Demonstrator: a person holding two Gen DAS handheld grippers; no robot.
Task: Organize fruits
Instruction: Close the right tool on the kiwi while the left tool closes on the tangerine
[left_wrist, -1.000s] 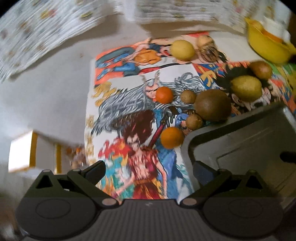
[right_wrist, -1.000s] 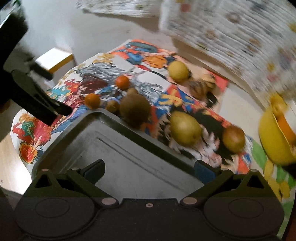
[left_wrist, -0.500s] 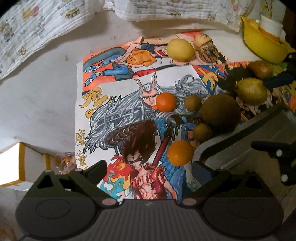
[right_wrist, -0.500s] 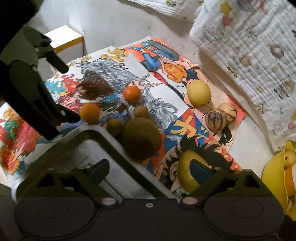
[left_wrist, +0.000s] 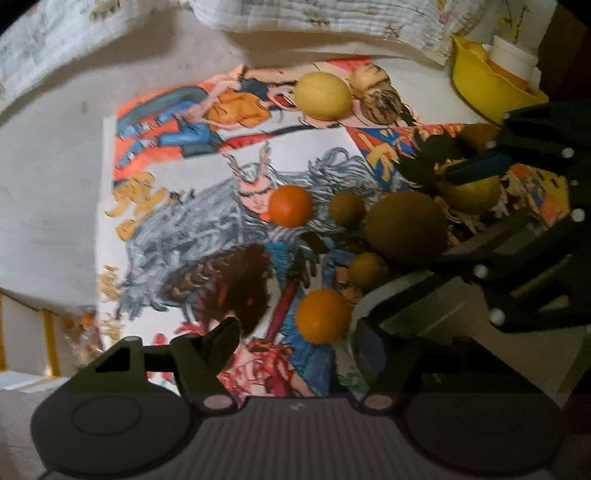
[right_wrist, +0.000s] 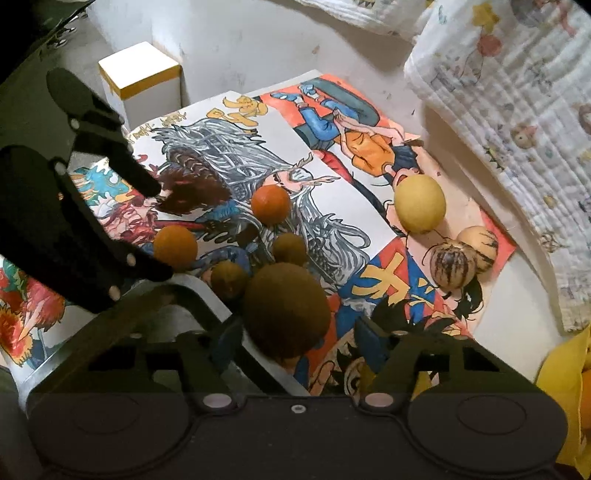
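Left gripper (left_wrist: 295, 341), jaws just narrowing, brackets the round orange fruit (left_wrist: 323, 315) untouched; right gripper (right_wrist: 299, 341) likewise straddles the big brown fuzzy fruit (right_wrist: 286, 310)

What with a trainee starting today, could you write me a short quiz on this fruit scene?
1. True or false: the two oranges touch each other.
2. How many striped fruits lie beside the lemon?
3. In the right wrist view, what sits between the fingers of the right gripper? A) an orange B) the big brown fruit C) a striped fruit

Key
1. False: they lie apart on the poster.
2. Two.
3. B. The gripper's jaws have just been closing, with that fruit between them.
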